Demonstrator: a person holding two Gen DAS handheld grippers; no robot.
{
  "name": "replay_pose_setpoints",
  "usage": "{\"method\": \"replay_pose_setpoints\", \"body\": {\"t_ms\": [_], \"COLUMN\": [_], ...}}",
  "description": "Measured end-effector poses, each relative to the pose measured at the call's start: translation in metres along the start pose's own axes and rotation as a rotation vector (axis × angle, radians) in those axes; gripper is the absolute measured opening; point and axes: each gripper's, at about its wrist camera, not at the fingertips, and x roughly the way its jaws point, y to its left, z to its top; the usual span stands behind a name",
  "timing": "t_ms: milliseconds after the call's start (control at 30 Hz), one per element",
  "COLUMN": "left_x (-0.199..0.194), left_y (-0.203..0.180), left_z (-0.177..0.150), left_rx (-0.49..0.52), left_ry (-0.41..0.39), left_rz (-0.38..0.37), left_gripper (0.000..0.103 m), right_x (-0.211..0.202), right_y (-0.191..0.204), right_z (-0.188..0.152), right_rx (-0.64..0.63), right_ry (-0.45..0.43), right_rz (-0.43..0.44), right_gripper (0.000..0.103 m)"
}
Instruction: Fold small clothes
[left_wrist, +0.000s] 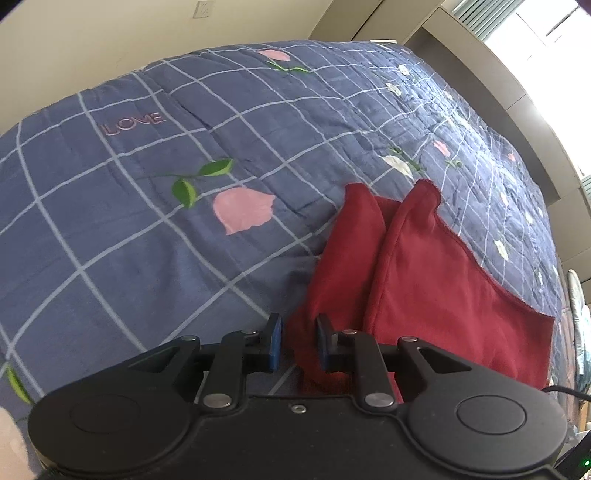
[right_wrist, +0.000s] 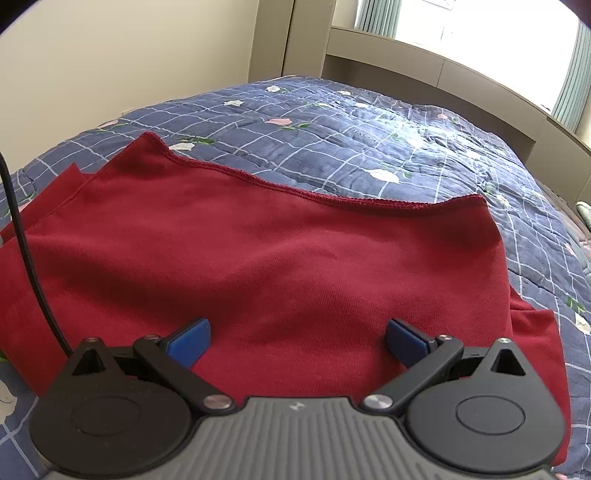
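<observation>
Across lower right of left wrist frame: red garment (left_wrist: 424, 280) on bed quilt (left_wrist: 129, 221), long axis running up-frame, away from claw. Left claw (left_wrist: 299, 341) narrow, clenched on near left edge fold. Right wrist view adds full hemmed top edge; right claw (right_wrist: 297, 341) released, spread wide over cloth middle.

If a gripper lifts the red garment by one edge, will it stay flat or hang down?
The red garment would probably hang limp: it already lies in soft folds on the quilt. It looks thin, so likely light. Its knit surface should not slip much.
</observation>
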Motion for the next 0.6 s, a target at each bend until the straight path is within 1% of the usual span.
{"method": "replay_pose_setpoints", "body": {"t_ms": [100, 233, 300, 333, 367, 400, 433, 467, 500, 533, 600], "left_x": [-0.006, -0.015, -0.021, -0.023, -0.026, -0.028, -0.031, -0.033, -0.034, -0.035, -0.033], "left_y": [0.0, 0.002, 0.003, 0.004, 0.006, 0.008, 0.009, 0.009, 0.008, 0.006, 0.002], "left_z": [-0.002, -0.007, -0.01, -0.012, -0.014, -0.017, -0.02, -0.023, -0.026, -0.03, -0.037], "left_rx": [0.002, -0.019, -0.033, -0.039, -0.045, -0.053, -0.057, -0.055, -0.053, -0.051, -0.044], "left_ry": [-0.009, -0.033, -0.04, -0.038, -0.04, -0.047, -0.053, -0.057, -0.058, -0.057, -0.033], "left_rz": [0.013, 0.052, 0.075, 0.083, 0.071, 0.054, 0.033, 0.012, -0.012, -0.039, -0.077], "left_gripper": [0.022, 0.034, 0.033, 0.035, 0.039, 0.049, 0.063, 0.07, 0.08, 0.086, 0.091], "right_x": [0.0, -0.001, 0.0, 0.0, 0.0, 0.0, 0.0, 0.0, 0.0, 0.0, 0.0], "right_y": [0.0, 0.001, 0.002, 0.002, 0.002, 0.003, 0.003, 0.003, 0.003, 0.003, 0.003], "right_z": [0.0, 0.002, 0.002, 0.003, 0.003, 0.003, 0.003, 0.003, 0.003, 0.003, 0.003], "right_rx": [-0.006, -0.015, -0.017, -0.018, -0.018, -0.019, -0.018, -0.018, -0.018, -0.018, -0.019], "right_ry": [0.002, 0.01, 0.012, 0.013, 0.015, 0.016, 0.017, 0.018, 0.019, 0.019, 0.019], "right_rz": [-0.002, -0.006, -0.007, -0.009, -0.011, -0.012, -0.013, -0.013, -0.013, -0.013, -0.013], "right_gripper": [0.103, 0.103, 0.103, 0.103, 0.103, 0.103, 0.103, 0.103, 0.103, 0.103, 0.103]}}
